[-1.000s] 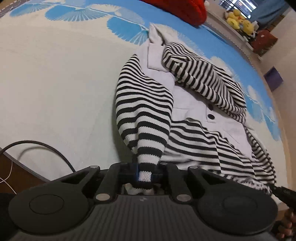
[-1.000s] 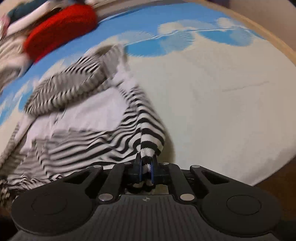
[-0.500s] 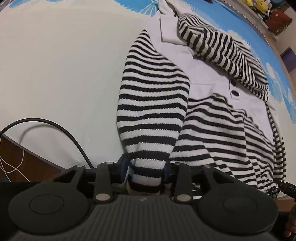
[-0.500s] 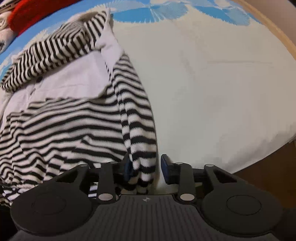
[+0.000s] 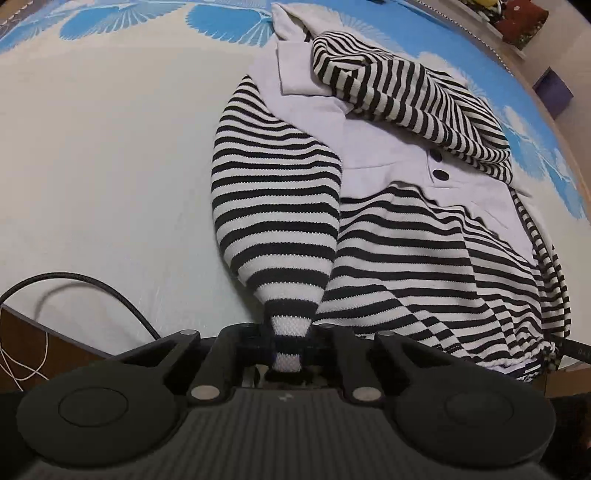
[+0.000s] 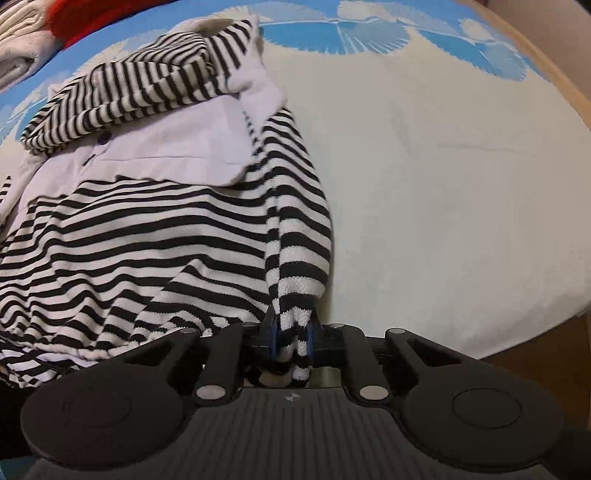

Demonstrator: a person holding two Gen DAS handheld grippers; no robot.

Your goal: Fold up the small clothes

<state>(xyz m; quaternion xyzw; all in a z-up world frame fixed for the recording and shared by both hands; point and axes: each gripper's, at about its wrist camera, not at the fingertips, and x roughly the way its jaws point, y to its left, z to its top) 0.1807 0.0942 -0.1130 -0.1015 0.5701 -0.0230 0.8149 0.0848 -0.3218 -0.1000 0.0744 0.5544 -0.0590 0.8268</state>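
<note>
Left wrist view: the left gripper (image 5: 288,347) has its jaws closing on the cuff of the left sleeve (image 5: 275,206), which half a second ago lay loosely between jaws set much wider. The striped top (image 5: 406,258) fills the centre and right of this frame, lying face-up on the bedsheet (image 5: 110,166). A black cable (image 5: 92,284) loops at lower left.

Right wrist view: the right gripper (image 6: 291,339) likewise has its jaws closing, with the cuff of the right sleeve (image 6: 299,229) bunched between the blue pads (image 6: 272,338); here too the jaws were wider half a second ago. The garment occupies the left and centre of the frame, bare sheet the right.

Interpretation: both cuffs appear to have been re-gripped, so the sleeves are probably ready to be carried inward across the body; the fold itself is not yet made.

Materials: the sleeves and lower body are a ribbed black-and-white knit, soft and puffed, tapering to narrow cuffs. The chest panel (image 5: 369,147) is smooth pale woven cloth with dark buttons (image 5: 439,173). The bedsheet is cream, with blue fan prints along the upper edge. A red item (image 6: 81,18) sits at upper left.
</note>
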